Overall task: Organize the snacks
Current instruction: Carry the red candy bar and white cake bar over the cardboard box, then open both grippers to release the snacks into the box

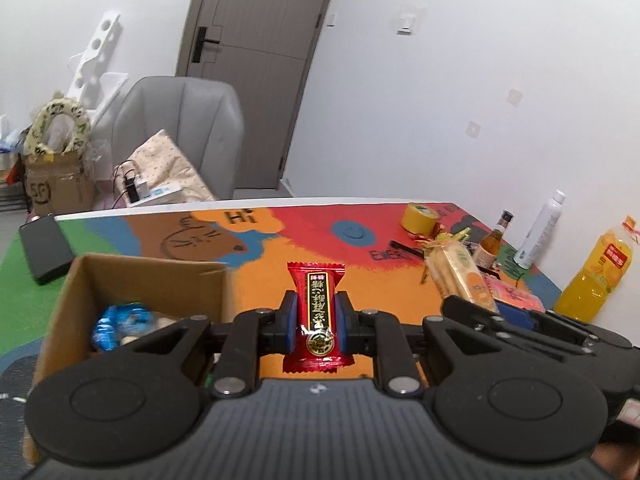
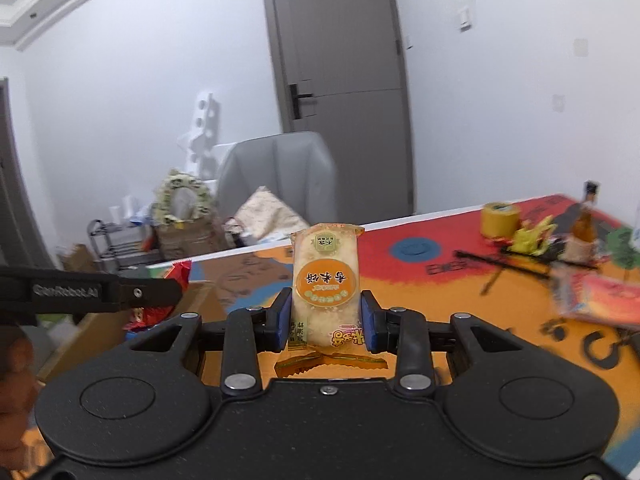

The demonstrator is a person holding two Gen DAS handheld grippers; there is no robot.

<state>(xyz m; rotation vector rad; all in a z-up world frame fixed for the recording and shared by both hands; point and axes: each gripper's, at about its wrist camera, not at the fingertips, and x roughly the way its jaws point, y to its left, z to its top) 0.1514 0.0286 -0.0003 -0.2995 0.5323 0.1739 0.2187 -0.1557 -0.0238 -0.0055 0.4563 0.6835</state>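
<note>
My left gripper (image 1: pixel 316 312) is shut on a red candy bar packet (image 1: pixel 318 300), held upright above the colourful table mat. A cardboard box (image 1: pixel 152 270) stands just left of it, with a blue-wrapped snack (image 1: pixel 120 326) and others inside. My right gripper (image 2: pixel 325 312) is shut on a pale rice cracker packet (image 2: pixel 324 280) with an orange round label. That packet (image 1: pixel 460 276) and the right gripper's body show at the right of the left wrist view. In the right wrist view the left gripper's finger (image 2: pixel 120 292) sticks in from the left over the box (image 2: pixel 104 332).
A yellow tape roll (image 1: pixel 420 218), small brown bottle (image 1: pixel 494 240), white spray can (image 1: pixel 540 232) and orange juice bottle (image 1: pixel 600 276) stand at the table's far right. A flat pink snack packet (image 2: pixel 600 300) lies nearby. A black phone (image 1: pixel 46 248) lies left. A grey chair (image 1: pixel 180 136) stands behind.
</note>
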